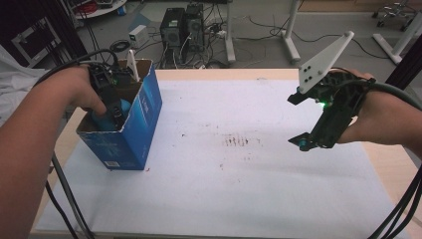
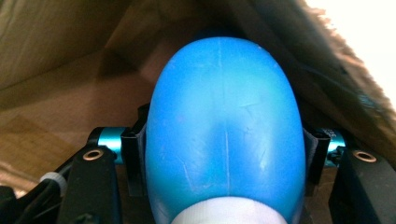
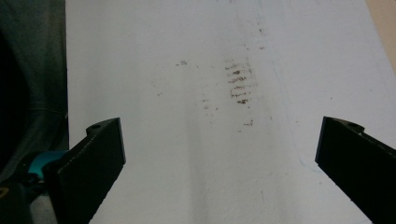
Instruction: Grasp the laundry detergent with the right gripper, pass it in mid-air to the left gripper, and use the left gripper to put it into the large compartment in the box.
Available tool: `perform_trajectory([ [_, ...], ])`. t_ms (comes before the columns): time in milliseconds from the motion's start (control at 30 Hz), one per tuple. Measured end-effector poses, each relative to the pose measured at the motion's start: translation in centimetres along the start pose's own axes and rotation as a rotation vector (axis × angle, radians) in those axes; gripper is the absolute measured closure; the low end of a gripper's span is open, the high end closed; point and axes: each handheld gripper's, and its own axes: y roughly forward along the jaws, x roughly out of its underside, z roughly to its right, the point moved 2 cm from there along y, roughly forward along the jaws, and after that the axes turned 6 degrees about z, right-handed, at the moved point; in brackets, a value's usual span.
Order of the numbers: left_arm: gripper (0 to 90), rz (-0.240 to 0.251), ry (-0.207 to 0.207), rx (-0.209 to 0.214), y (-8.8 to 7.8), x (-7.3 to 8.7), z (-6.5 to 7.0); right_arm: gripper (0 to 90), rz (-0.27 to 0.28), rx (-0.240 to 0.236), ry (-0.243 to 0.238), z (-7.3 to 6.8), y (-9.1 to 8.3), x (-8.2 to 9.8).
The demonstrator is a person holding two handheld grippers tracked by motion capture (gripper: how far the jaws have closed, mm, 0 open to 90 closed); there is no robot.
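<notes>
The blue bottle (image 2: 222, 126) sits clamped between the jaws of the left gripper (image 2: 223, 163): in the left gripper view its rounded blue body takes up the centre of the frame, a pale band crosses it at the bottom edge, and a black jaw presses against each of its sides. Brown cardboard walls surround it above and to the left. In the high view the bottle (image 1: 105, 115) shows as a patch of blue inside the open top of the blue box (image 1: 137, 122), at the left of the frame, with the left gripper (image 1: 115, 110) reaching down into the box from the hand (image 1: 82, 89) above it. A white strip (image 1: 133, 64) sticks up from the far rim of the box.

The box stands on a white sheet (image 1: 229, 174) that covers most of the table (image 1: 393, 159), near the sheet's left edge. Dark smudges (image 1: 241, 141) mark the middle of the sheet.

At the right of the high view the right gripper (image 1: 298, 119) hangs above the sheet, well apart from the box, held by the other hand (image 1: 383, 117). In the right gripper view its jaws stand wide apart at the lower corners with nothing between them, and the smudges (image 3: 239, 84) lie on the sheet (image 3: 177, 154) beyond. A grey three-cornered plate (image 1: 323, 59) rises from the gripper's top.

Beyond the far edge of the table, at the top of the high view, computer towers (image 1: 181, 27) and loose cables (image 1: 259, 25) stand on the floor.
</notes>
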Motion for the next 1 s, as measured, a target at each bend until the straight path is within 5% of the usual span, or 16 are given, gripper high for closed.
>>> perform_trajectory([
  [400,31.0,0.005,0.007,-0.002,-0.6,0.1,0.4,0.6,0.003,0.000,0.001,0.0,0.1,0.0],
  [1000,23.0,0.016,0.016,-0.037,-3.7,0.2,1.3,0.6,0.004,-0.004,-0.002,0.0,0.2,-0.2],
])
